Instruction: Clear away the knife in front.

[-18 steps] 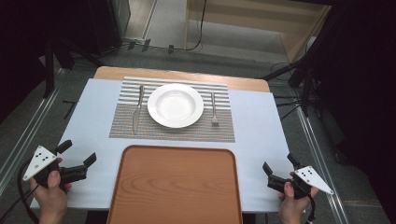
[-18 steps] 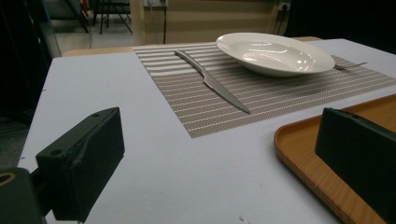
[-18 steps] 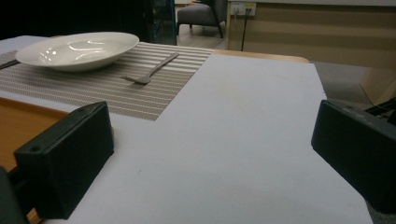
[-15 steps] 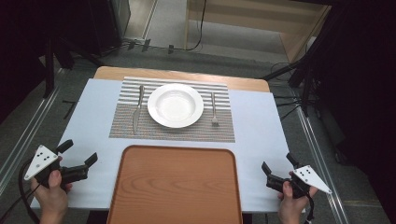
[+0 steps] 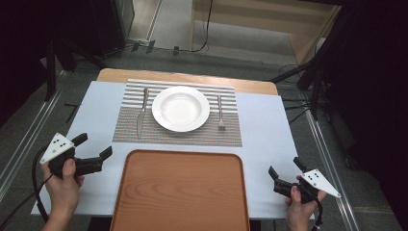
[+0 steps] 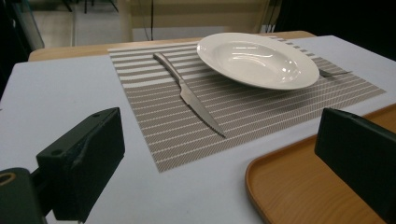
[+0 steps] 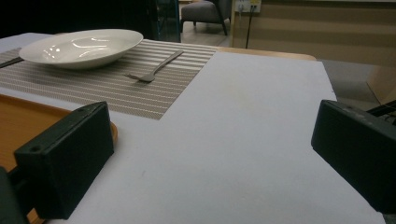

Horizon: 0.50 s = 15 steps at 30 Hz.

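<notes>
tray waits empty, both grippers parked at its sides

tray [image 5: 183, 190] lies nearest, a bare wooden one at the table's front edge, with nothing on it. the left gripper [image 5: 91, 153] hovers just beside its left rim, jaws spread wide and holding nothing; the right gripper [image 5: 285, 172] hangs off the tray's right corner, likewise wide open and empty. beyond the tray comes the striped placemat [image 5: 178, 132], and on it the knife [image 6: 189, 95] to the left, the white plate [image 5: 181, 108] in the middle, and the fork [image 7: 155, 66] to the right, each apart from the others.

judging by this layout, the work ahead is clearing the setting onto the tray. the knife lies straight ahead of the left jaws and the fork ahead of the right, so each hand would best take its own side. both pieces lie flat, so a low approach across the handle, pads squared to its narrow sides, should help; the mat may slide if the jaws drag on it. the plate's rim overhangs, giving a lip to pinch.
</notes>
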Each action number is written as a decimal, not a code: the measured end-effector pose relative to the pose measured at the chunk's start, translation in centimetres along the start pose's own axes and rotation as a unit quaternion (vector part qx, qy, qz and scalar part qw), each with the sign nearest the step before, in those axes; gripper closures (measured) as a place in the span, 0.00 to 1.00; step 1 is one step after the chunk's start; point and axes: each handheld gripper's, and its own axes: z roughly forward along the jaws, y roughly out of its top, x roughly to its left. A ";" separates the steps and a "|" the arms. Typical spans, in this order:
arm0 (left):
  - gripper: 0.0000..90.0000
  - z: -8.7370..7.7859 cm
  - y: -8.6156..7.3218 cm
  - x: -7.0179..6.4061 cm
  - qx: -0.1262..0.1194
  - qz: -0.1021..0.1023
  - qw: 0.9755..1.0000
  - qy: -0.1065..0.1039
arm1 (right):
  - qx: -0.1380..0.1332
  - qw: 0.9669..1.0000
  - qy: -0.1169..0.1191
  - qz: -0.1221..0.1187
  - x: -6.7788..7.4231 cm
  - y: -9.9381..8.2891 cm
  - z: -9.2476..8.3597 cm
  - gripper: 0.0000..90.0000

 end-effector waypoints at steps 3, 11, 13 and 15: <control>0.00 1.3 1.0 -0.3 0.011 0.011 1.000 -0.006 | 0.000 1.000 0.000 0.000 0.0 -0.1 -0.1 0.00; 0.00 4.5 3.5 -0.2 0.007 0.009 0.999 -0.030 | 0.003 1.000 0.005 -0.001 0.1 -0.2 -0.1 0.00; 0.00 5.1 4.0 -0.2 0.006 0.007 1.000 -0.030 | 0.003 1.000 0.008 0.001 0.1 -0.3 0.0 0.00; 0.00 5.6 4.4 -0.2 0.004 0.010 1.000 -0.028 | 0.003 1.000 0.009 -0.002 0.1 -0.4 0.1 0.00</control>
